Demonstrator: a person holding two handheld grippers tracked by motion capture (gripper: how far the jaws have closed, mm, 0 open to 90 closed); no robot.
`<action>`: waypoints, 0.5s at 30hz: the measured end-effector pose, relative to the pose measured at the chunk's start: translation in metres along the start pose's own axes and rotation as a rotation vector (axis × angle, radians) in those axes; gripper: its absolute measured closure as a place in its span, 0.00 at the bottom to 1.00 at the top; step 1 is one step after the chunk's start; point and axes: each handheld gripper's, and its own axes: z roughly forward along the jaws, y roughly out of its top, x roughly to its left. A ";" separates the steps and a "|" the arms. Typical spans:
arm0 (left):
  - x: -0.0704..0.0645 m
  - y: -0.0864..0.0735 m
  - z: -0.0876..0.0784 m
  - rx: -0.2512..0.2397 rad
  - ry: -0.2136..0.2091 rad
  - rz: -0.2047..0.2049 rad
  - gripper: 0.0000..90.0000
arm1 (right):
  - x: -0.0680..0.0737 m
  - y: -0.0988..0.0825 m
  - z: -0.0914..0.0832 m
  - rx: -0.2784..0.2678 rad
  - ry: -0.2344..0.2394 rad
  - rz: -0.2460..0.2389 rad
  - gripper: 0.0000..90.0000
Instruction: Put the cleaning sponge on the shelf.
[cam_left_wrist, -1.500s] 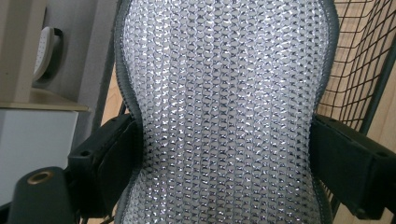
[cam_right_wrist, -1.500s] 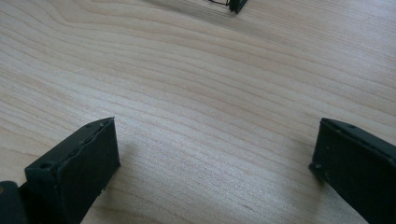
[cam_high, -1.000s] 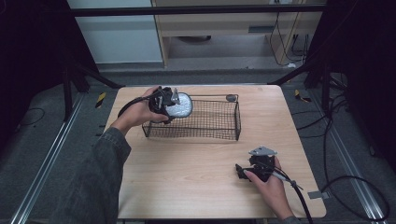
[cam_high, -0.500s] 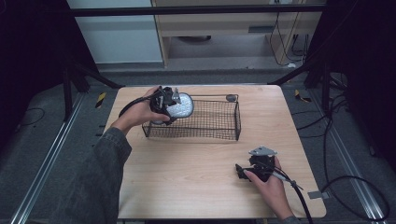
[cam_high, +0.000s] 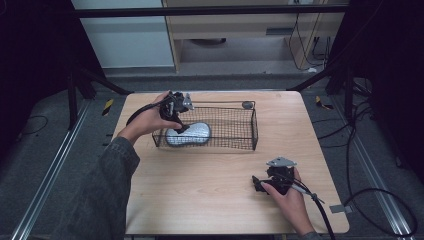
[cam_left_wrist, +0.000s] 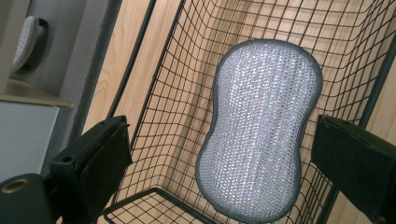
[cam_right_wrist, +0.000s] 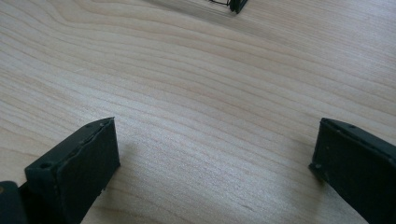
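A silvery, peanut-shaped scouring pad (cam_high: 188, 134) (cam_left_wrist: 261, 128) lies flat on the floor of a black wire basket (cam_high: 235, 145) at its left end. My left gripper (cam_high: 178, 114) (cam_left_wrist: 224, 158) hangs just above the basket's left rim, open, with the pad lying free below its spread jaws. My right gripper (cam_high: 258, 184) (cam_right_wrist: 212, 163) rests low over the bare wood near the table's front right, open with nothing between its jaws.
The wire basket (cam_left_wrist: 154, 116) stands at the back middle of the wooden table (cam_high: 210, 190). A small dark round object (cam_high: 247, 104) lies on the table behind the basket's right end. The basket's corner (cam_right_wrist: 236, 5) shows far ahead of the right gripper.
The scouring pad, held up at the basket's left rim in the left gripper before, now lies on the basket floor. The left gripper has opened. The right hand has not moved.
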 end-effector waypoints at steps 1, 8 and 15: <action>0.000 0.000 -0.001 -0.001 -0.004 -0.002 0.05 | 0.000 0.000 0.000 0.000 -0.001 -0.002 0.01; -0.003 0.002 -0.009 -0.027 -0.020 -0.001 0.05 | 0.000 0.000 0.000 0.000 0.000 -0.002 0.01; -0.003 0.001 -0.011 -0.026 -0.036 -0.005 0.06 | 0.000 0.000 0.000 0.000 0.000 -0.003 0.01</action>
